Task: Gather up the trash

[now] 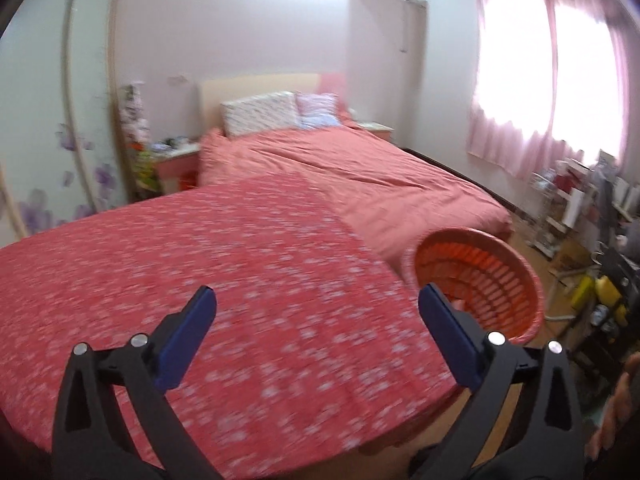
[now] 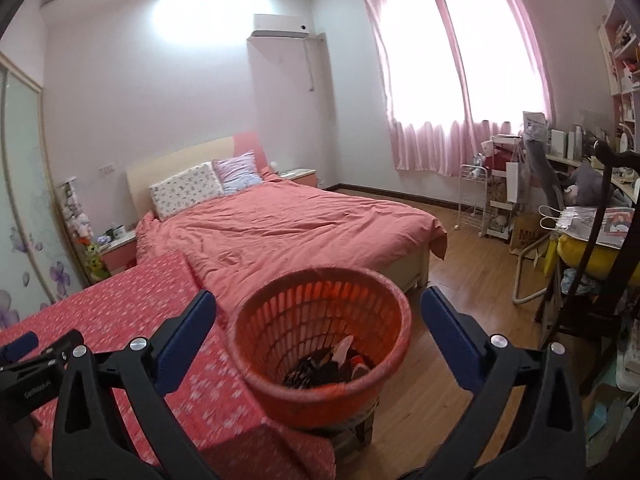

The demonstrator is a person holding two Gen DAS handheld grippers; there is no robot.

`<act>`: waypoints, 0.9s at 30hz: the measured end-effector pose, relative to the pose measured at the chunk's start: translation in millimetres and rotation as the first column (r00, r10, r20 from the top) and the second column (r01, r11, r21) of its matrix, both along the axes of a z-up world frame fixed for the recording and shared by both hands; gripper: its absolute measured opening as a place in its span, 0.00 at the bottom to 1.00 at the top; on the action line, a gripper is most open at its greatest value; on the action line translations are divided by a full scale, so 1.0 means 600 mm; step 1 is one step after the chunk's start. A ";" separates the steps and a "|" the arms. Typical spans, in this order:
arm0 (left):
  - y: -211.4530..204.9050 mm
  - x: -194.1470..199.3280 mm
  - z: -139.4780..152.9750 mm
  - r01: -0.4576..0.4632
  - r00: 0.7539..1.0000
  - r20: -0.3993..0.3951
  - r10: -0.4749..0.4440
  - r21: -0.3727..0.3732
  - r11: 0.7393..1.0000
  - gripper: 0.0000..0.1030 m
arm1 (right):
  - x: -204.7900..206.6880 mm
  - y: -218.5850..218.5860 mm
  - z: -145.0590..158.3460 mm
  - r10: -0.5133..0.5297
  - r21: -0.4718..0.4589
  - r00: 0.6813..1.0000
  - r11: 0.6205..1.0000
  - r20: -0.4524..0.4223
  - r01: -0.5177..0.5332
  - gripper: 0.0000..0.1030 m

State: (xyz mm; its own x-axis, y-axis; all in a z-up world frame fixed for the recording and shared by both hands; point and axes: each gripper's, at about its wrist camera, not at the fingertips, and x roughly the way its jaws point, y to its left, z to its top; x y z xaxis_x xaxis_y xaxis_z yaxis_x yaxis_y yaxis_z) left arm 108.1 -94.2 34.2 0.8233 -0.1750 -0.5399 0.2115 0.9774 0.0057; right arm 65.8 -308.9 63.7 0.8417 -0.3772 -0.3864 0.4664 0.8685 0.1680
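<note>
Bedroom setup: pink curtains (image 2: 452, 80), a bed (image 2: 288, 228) with a salmon cover, and up close a table in a red flowery cloth (image 1: 200, 280) with nothing left on it that I can see. Right beside the table's edge sits the orange slatted basket (image 2: 320, 320), perched on some low stool, and the trash (image 2: 332, 364) is already down in the bottom, a dark crumpled heap with a bit of white in it.

So my read is that we're at the release/reset step. To do it well I'd keep both tools clear of the rim, then scan the cloth and the floor for stragglers before going back in.

Left gripper (image 1: 316, 308) has its fingers spread fully wide over the cloth, holding nothing. Right gripper (image 2: 318, 312) is the same, wide apart and framing the basket without touching it.
</note>
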 end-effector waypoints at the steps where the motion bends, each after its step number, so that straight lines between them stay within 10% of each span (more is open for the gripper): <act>1: 0.012 -0.013 0.000 -0.024 1.000 0.009 0.024 0.007 1.000 0.96 | -0.006 0.008 -0.001 0.009 -0.008 1.000 1.000 0.003 -0.009 0.98; 27: 0.141 -0.175 -0.056 -0.215 0.976 0.031 0.215 -0.013 0.977 0.96 | -0.062 0.130 -0.048 -0.016 -0.163 0.995 0.987 -0.103 -0.001 0.98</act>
